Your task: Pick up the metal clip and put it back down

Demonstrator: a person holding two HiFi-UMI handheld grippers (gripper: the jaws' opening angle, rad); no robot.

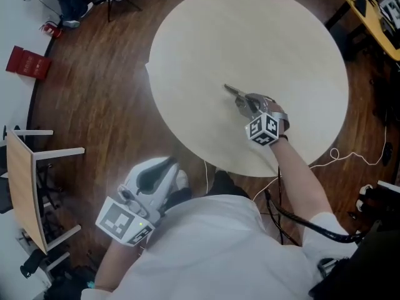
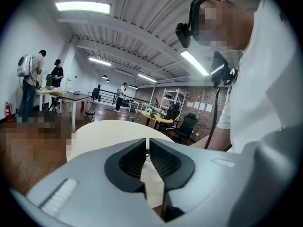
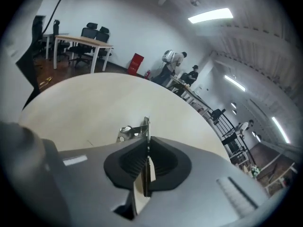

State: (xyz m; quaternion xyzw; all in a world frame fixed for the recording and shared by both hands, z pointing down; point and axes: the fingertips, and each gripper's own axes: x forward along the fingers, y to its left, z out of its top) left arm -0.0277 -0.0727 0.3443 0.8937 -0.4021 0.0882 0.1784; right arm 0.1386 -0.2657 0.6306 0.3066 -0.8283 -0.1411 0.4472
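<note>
Clip (image 3: 140, 129) tight between jaws of right claw (image 3: 147, 144)

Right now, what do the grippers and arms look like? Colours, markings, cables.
The left gripper and right gripper share light grey moulded shells with black ribbed pads. Each carries a cube with black-and-white square markers: left cube, right cube. The person wears a white short-sleeved shirt. A black cable and a thin white cable run by the right arm.
</note>
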